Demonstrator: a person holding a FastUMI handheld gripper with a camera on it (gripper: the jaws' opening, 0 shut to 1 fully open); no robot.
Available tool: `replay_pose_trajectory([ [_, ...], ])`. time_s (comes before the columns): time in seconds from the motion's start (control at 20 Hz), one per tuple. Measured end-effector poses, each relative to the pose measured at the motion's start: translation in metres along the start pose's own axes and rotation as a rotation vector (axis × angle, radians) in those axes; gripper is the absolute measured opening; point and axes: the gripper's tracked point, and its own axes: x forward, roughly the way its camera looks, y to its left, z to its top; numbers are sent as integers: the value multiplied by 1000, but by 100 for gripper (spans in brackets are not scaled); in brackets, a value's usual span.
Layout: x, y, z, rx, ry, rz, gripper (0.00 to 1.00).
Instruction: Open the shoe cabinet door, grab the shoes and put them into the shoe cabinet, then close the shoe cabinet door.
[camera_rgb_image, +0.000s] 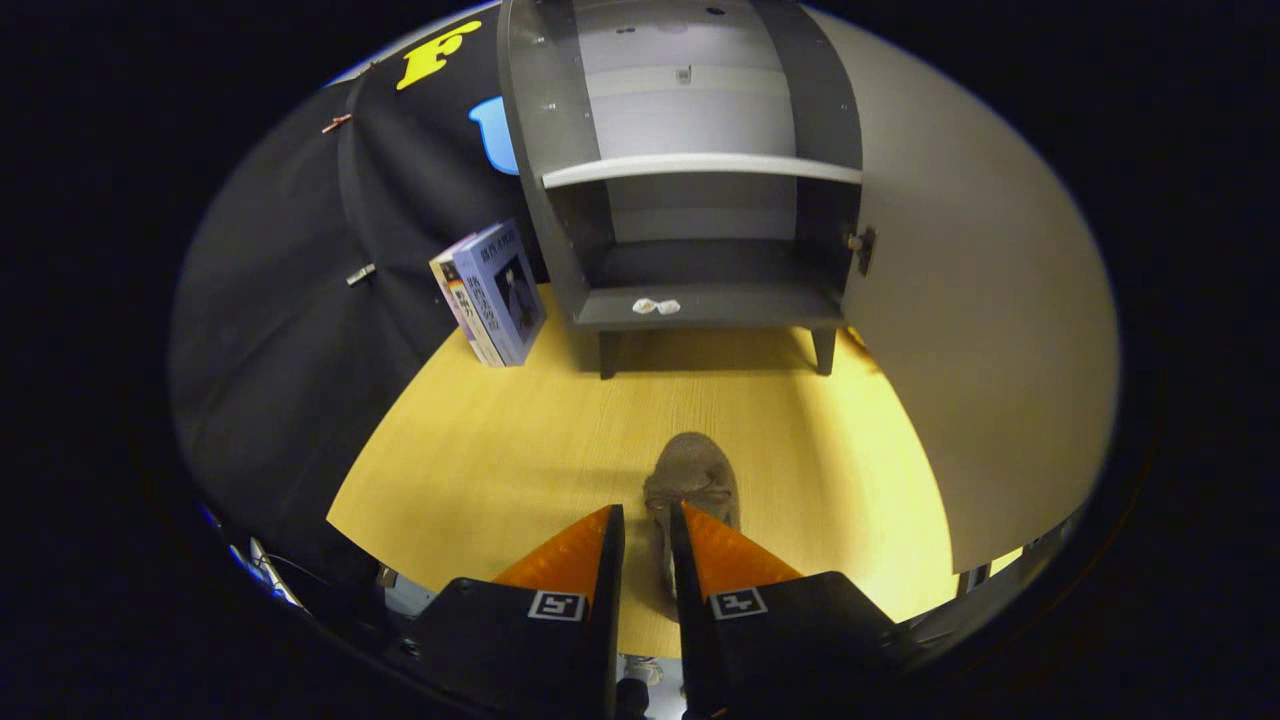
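A grey-brown shoe (690, 475) lies toe-forward just ahead of my fingers, above the yellow wooden tabletop (480, 460). Its rear part runs down into the narrow gap between the two orange fingers (570, 550). My gripper (647, 512) is shut on that rear edge of the shoe. Beyond the shoe stands the grey shoe cabinet (700, 300) on short legs. Its pale door (960, 330) is swung wide open to the right. Inside are a white shelf (700, 167) and a dark lower compartment (710, 262) with nothing in it.
Two books (495, 295) lean against the cabinet's left side. A small white scrap (655, 306) lies on the front lip of the cabinet floor. A hinge (860, 245) sits on the right inner wall. Bare tabletop stretches between the shoe and the cabinet.
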Motion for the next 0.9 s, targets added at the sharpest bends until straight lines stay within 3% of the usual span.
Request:
replay_pose_trajectory([
  [0.5,69,-19,-63,28,133,-77,31],
  [0.9,109,-20,-74,9,137,-81,31],
])
